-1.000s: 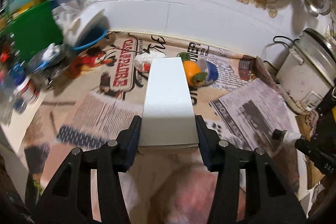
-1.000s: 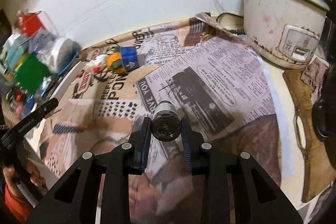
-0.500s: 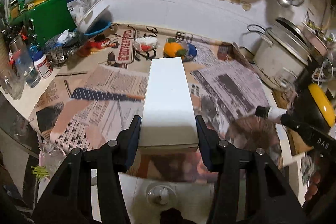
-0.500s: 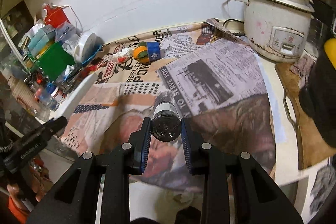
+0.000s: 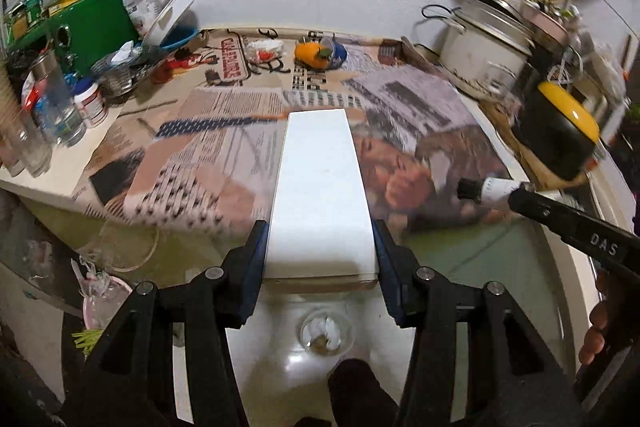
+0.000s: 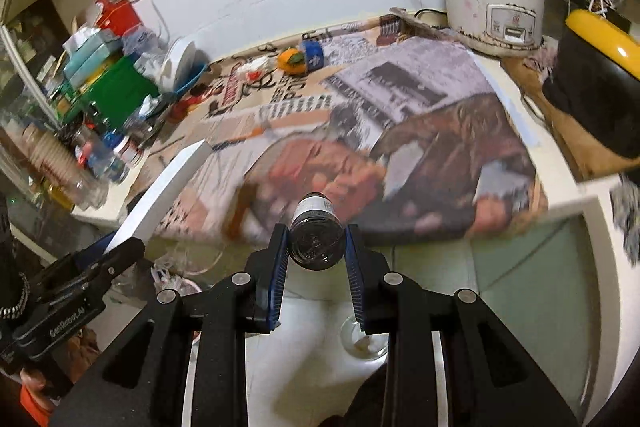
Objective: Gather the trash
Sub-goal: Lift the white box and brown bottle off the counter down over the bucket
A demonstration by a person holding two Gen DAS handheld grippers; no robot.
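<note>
White box [image 5: 320,195] clamped in left jaws, small bottle [image 6: 316,233] in right jaws, both past the counter edge [image 5: 536,235].

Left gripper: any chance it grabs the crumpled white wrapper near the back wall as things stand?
Probably not. The left gripper is shut on the white box, so nothing else fits. The crumpled wrapper lies far across the newspaper-covered counter, beside the orange item.

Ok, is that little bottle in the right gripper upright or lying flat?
Lying flat: small bottle points forward between the right gripper fingers.
</note>
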